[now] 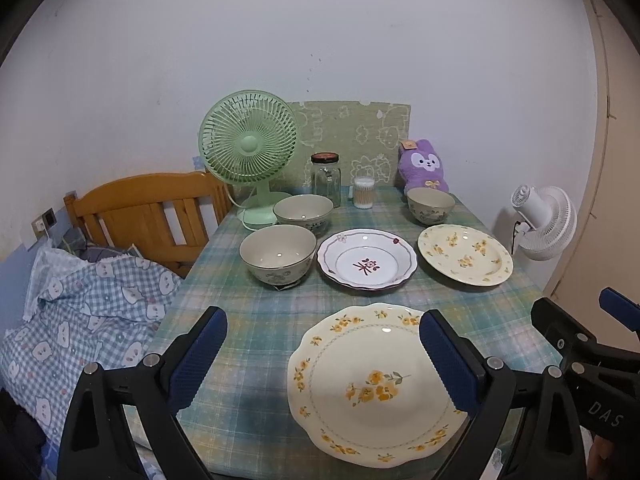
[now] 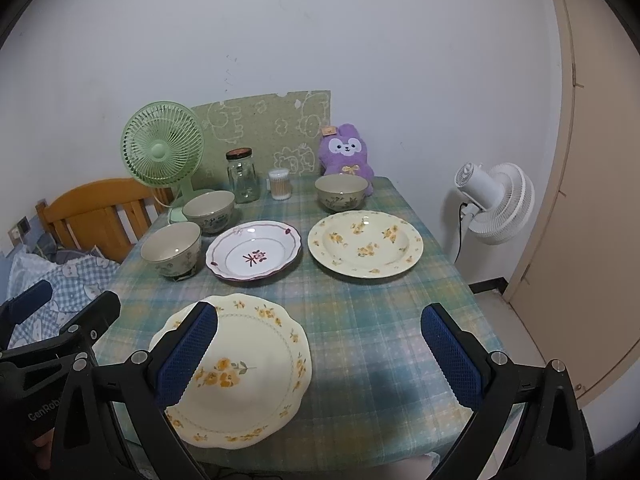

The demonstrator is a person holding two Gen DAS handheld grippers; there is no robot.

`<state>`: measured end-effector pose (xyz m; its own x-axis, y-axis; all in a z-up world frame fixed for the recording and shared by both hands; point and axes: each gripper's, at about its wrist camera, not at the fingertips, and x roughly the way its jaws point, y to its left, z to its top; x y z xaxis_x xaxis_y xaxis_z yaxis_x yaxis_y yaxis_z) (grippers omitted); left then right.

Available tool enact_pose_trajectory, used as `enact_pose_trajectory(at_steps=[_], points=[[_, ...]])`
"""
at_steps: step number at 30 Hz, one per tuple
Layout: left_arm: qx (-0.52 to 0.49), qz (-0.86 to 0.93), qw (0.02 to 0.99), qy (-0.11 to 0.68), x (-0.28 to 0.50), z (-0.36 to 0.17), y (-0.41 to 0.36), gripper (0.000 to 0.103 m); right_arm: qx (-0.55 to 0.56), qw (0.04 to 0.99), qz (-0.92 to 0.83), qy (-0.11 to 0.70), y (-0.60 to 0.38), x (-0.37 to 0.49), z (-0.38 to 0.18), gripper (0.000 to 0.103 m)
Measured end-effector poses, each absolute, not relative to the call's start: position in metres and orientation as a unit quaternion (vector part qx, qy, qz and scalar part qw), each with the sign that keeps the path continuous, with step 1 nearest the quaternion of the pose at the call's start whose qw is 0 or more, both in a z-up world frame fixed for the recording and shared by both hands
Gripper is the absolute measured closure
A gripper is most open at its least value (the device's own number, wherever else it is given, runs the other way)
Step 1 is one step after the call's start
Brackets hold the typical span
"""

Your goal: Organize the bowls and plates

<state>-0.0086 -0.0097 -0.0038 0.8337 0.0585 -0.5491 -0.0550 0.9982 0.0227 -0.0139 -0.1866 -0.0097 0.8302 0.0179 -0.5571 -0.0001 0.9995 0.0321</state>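
Left gripper point(image 1: 323, 354): hovering with jaws standing wide apart, gripping nothing, tilting downward.
Left gripper's fingers point(image 1: 198, 360): blue pads facing each other, touching nothing.
Right gripper point(image 2: 319, 354): hanging beside the left one, jaws spreading wide, holding nothing, also angling downward.
Right gripper's fingers point(image 2: 450, 354): blue pads staying free of contact.

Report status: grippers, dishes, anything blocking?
Left gripper and right gripper open, empty. Three plates and three bowls unstacked on the table. Jar and green fan behind; nothing blocking.
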Motion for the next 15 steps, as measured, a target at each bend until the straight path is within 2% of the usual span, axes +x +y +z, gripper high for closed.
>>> enact_pose_trajectory(at_steps=[15], points=[[0.002, 0.029, 0.959, 0.282, -0.0087, -0.0036, -0.0073, 0.006, 0.008, 0.956, 0.006, 0.292, -0.1831, -0.0138, -0.0100, 0.000]])
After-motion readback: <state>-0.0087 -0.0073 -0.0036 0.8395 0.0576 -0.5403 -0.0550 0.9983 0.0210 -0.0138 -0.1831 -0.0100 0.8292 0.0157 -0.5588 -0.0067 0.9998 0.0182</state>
